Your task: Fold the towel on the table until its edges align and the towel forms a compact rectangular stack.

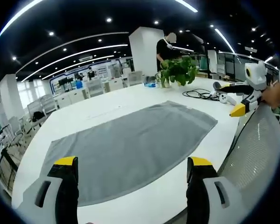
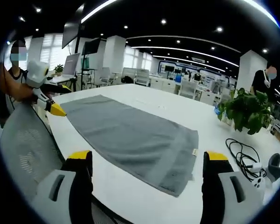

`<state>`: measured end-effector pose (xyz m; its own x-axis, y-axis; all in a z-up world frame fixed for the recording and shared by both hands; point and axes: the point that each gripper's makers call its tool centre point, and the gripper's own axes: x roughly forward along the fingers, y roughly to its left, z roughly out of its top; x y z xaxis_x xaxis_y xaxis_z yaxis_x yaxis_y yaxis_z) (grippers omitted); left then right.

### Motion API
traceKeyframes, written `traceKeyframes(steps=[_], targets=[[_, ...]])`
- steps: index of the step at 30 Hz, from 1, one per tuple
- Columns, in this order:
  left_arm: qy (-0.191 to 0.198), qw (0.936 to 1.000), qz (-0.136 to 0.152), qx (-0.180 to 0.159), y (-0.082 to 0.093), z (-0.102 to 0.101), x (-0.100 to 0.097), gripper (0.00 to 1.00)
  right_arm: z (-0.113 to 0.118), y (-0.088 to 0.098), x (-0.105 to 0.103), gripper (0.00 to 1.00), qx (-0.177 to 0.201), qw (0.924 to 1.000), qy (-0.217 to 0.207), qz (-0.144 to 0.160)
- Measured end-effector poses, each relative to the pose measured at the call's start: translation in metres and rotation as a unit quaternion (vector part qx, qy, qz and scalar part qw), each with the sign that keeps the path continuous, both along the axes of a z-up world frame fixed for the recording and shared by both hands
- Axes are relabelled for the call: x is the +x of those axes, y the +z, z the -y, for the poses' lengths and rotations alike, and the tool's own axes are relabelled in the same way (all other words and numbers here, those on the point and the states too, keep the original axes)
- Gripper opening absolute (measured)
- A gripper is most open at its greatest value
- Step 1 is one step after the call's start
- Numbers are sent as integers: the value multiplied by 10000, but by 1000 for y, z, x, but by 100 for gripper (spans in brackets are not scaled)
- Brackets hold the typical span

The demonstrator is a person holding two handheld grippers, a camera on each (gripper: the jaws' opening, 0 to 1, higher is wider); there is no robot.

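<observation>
The grey towel (image 1: 130, 144) lies flat and fully spread on the white table (image 1: 84, 114), one layer, no fold made yet, its long side running along the table edge nearest the person. It looks like soft terry cloth: light, limp, no stiffness, so it'll drape and sag wherever it's lifted, and a corner will prob. drag the rest along w/ some friction on the table top. Not fragile, not slippery. Best hold is judged to be the two corners of one short end, pinched right at the hem, w/ a jaw slid under the edge; the hemmed end w/ a small tag shows in the right gripper view (image 2: 177, 154). Left gripper (image 1: 130, 170): jaws spread wide, yellow tips apart, nothing between them, hanging above the near edge of the towel, not touching it as far as I can tell. Right gripper (image 2: 149, 163): also wide open, empty, over the towel's tagged end, no contact seen. Each gripper also shows in the other's view at the towel's far end. Beyond the towel: a potted plant (image 1: 179, 71), a black cable (image 2: 240, 151), a mesh chair back (image 1: 259, 149) beside the table.
</observation>
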<state>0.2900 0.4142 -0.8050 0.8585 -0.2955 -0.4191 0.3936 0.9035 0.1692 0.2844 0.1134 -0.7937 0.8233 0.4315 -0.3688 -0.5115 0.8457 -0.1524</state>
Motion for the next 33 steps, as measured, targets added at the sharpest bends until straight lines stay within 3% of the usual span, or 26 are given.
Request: traceKeyframes(steps=[19,33], targets=[[125,9999,98,34,13,-4,-6,99,2,2,-2,99,131,9999,22,-22],[56,9999,102,29,20,12,-9,99,8,4,-3,99,261,9996,47,-41]])
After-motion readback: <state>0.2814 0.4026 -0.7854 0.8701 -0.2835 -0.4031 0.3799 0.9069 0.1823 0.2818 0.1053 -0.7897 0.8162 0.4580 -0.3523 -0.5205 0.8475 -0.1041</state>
